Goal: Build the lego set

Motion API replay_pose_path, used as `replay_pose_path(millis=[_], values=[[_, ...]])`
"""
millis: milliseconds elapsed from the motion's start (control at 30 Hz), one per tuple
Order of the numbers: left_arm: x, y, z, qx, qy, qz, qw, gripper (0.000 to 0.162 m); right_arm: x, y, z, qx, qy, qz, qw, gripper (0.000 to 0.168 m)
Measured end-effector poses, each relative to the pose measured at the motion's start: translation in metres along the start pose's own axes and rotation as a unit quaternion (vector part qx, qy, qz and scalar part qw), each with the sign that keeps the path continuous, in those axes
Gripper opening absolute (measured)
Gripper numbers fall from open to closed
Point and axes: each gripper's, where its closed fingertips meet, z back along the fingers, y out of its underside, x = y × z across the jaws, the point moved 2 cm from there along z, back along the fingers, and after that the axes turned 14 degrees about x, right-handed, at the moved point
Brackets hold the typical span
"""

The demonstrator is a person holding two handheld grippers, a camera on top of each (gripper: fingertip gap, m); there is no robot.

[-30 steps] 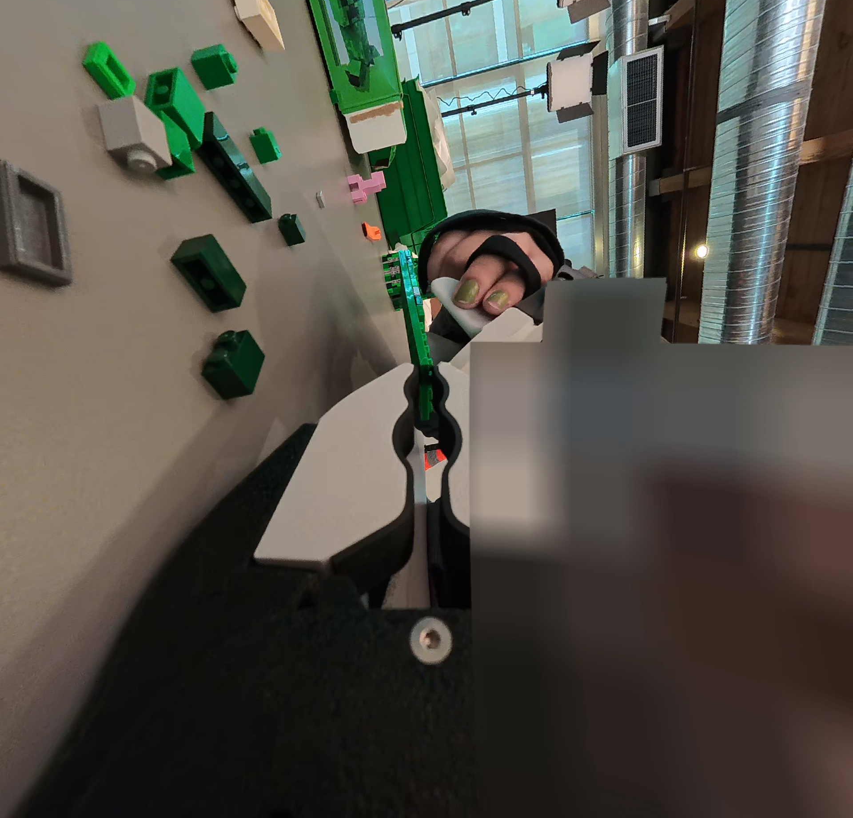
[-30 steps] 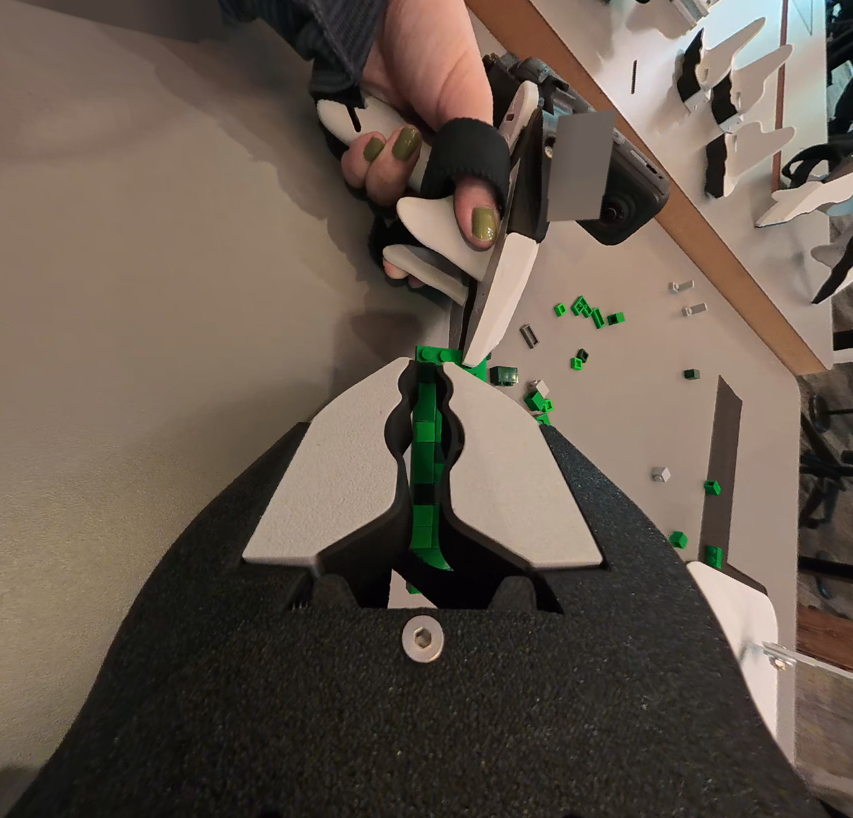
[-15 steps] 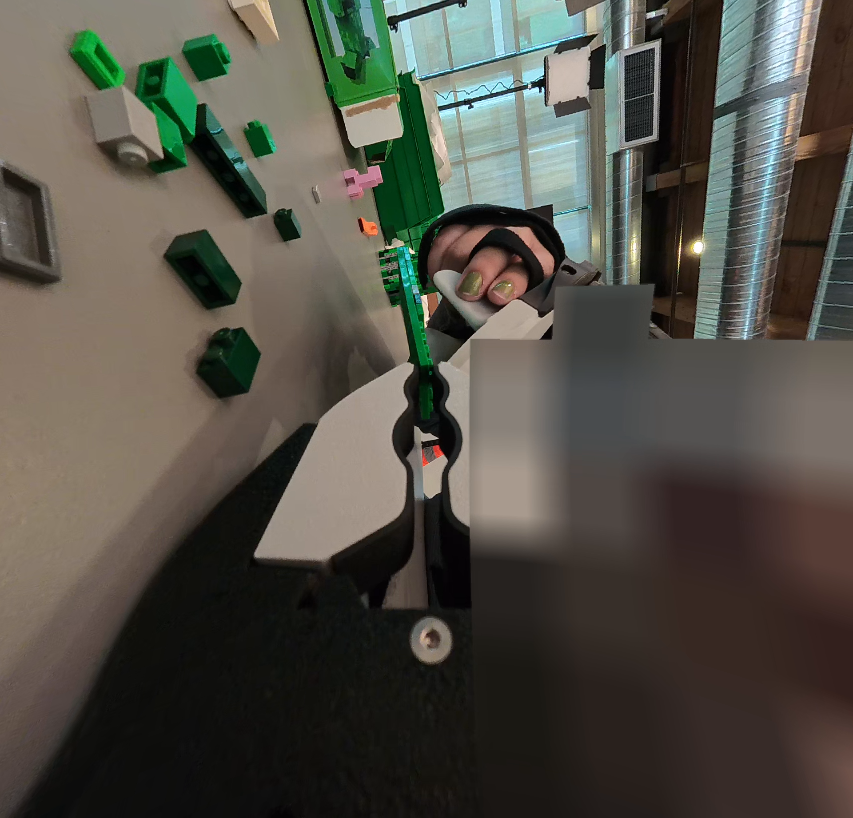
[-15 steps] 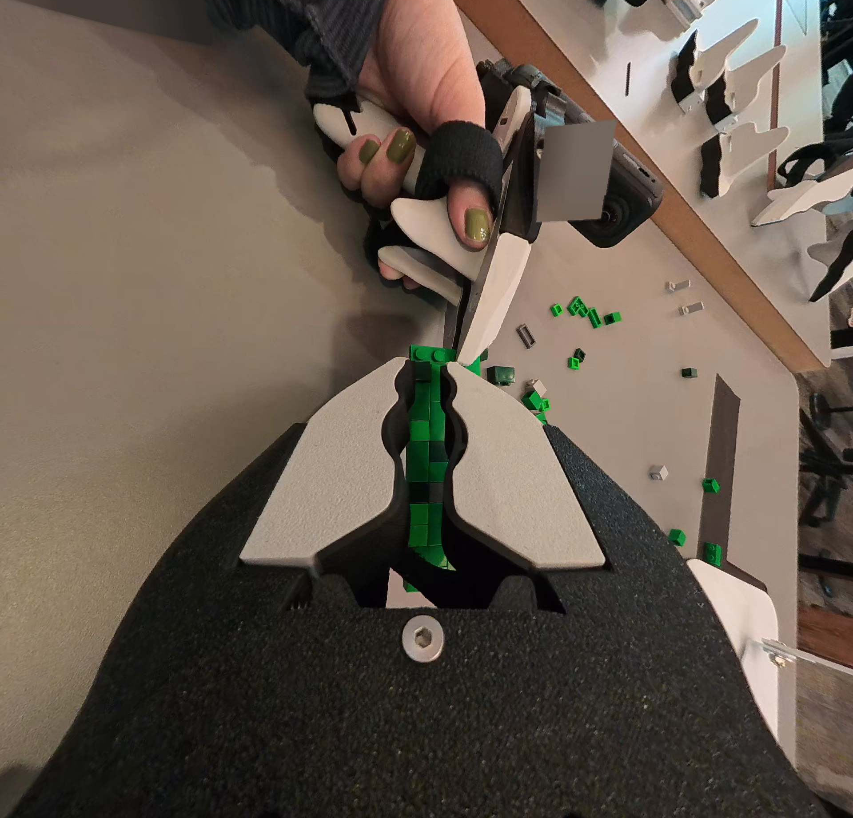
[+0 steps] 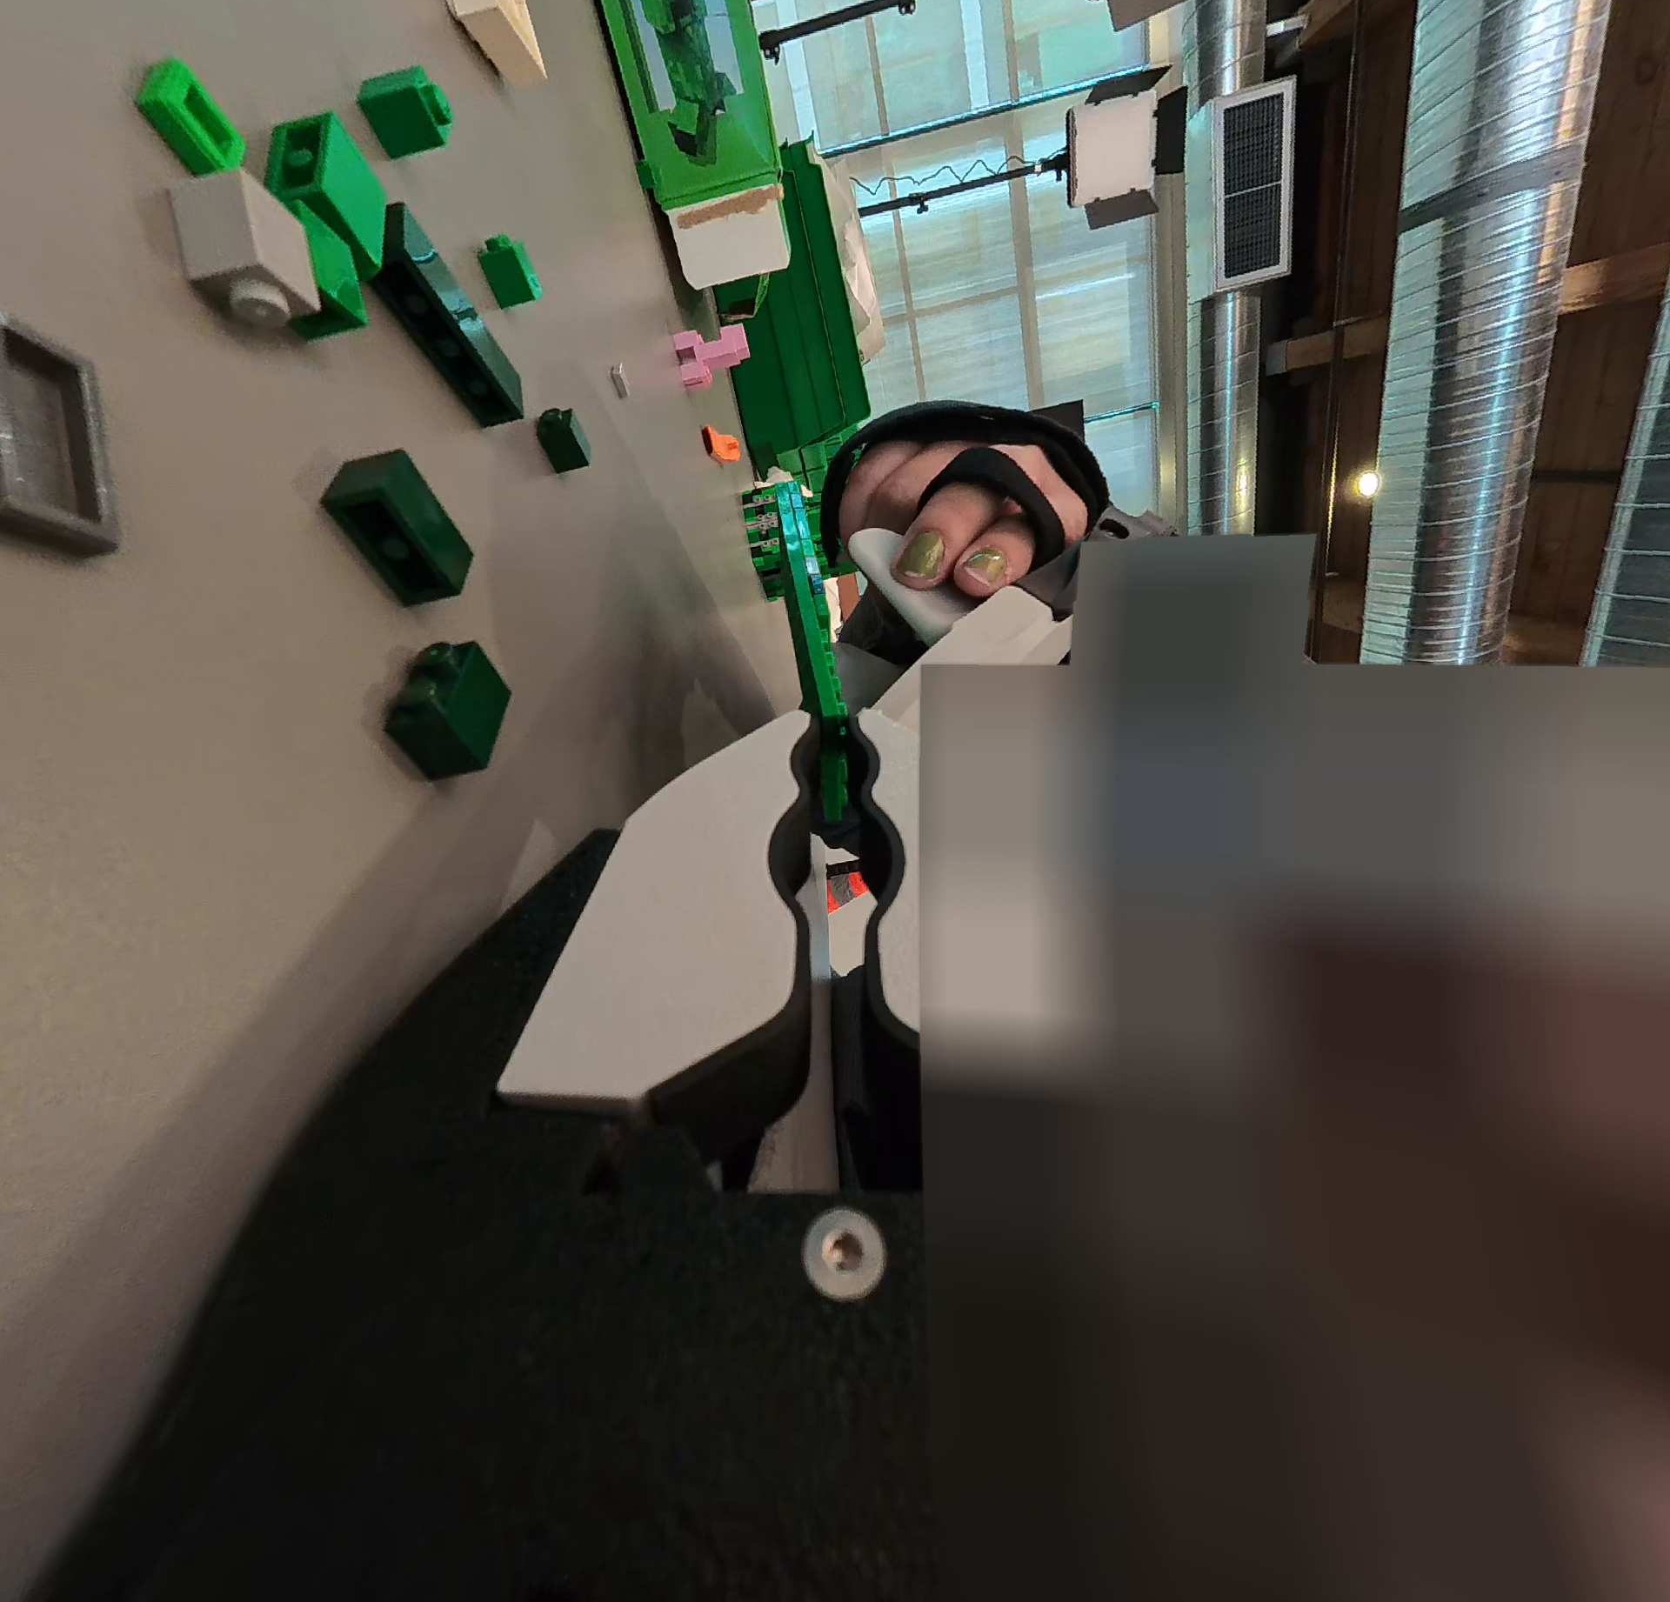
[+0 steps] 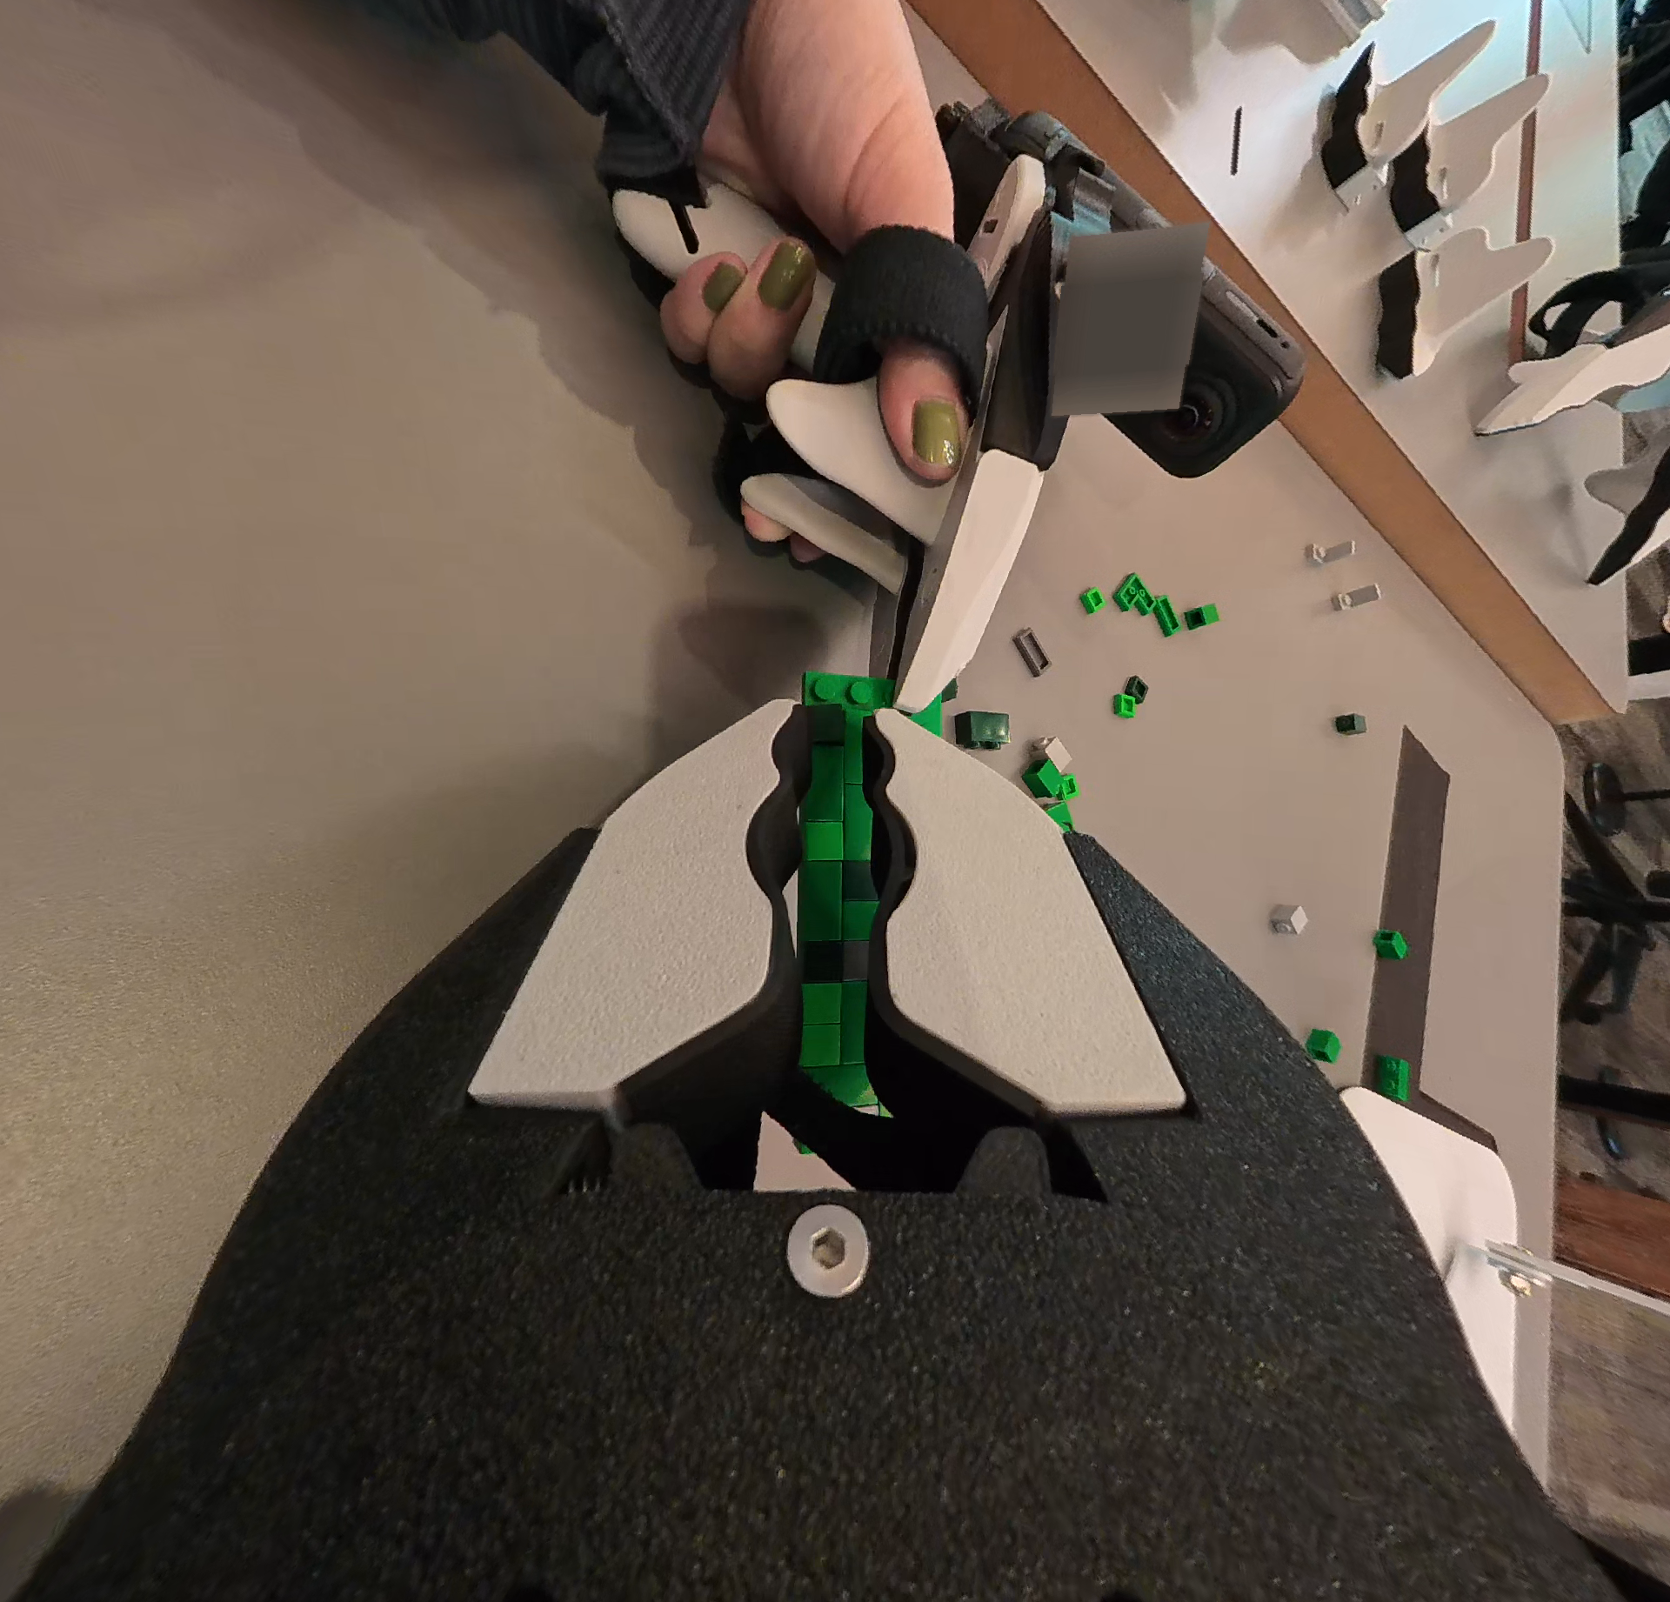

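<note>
A flat green lego assembly [image 6: 836, 881] is held in the air between both grippers. My right gripper [image 6: 836, 714] is shut on its two long sides, with most of its length lying between the fingers. My left gripper [image 6: 940, 646] comes down from above and pinches the assembly's far end. In the left wrist view my left gripper [image 5: 836, 727] is shut on the thin edge of the assembly [image 5: 809, 619], which sticks out forward. Its right finger is hidden by a blurred patch. A hand [image 5: 949, 510] holds the other gripper behind it.
Loose bricks lie on the grey table: dark green ones [image 5: 398, 528] [image 5: 447, 709], a grey one [image 5: 239, 239], bright green ones [image 5: 325, 167] and a grey frame [image 5: 50, 456]. A green box [image 5: 687, 68] stands farther off. More small bricks [image 6: 1148, 605] lie near the wooden table edge [image 6: 1265, 312]. The grippers are tip to tip, or close to it.
Both grippers keep their hold. The assembly and the two grippers have shifted only slightly, and the assembly sits a little straighter between the right fingers.
</note>
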Motion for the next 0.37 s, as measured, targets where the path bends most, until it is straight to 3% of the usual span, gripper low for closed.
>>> replay_pose_path(millis=[33, 367], values=[[0.0000, 0.0000, 0.0000, 0.000, 0.000, 0.000, 1.000, 0.004, -0.0001, 0.0000, 0.0000, 0.000, 0.000, 0.000, 1.000, 0.010], [-0.0007, 0.0001, 0.0004, 0.000, 0.005, 0.001, 1.000, 0.004, -0.0017, 0.0020, 0.0019, 0.002, 0.007, 0.002, 1.000, 0.013]])
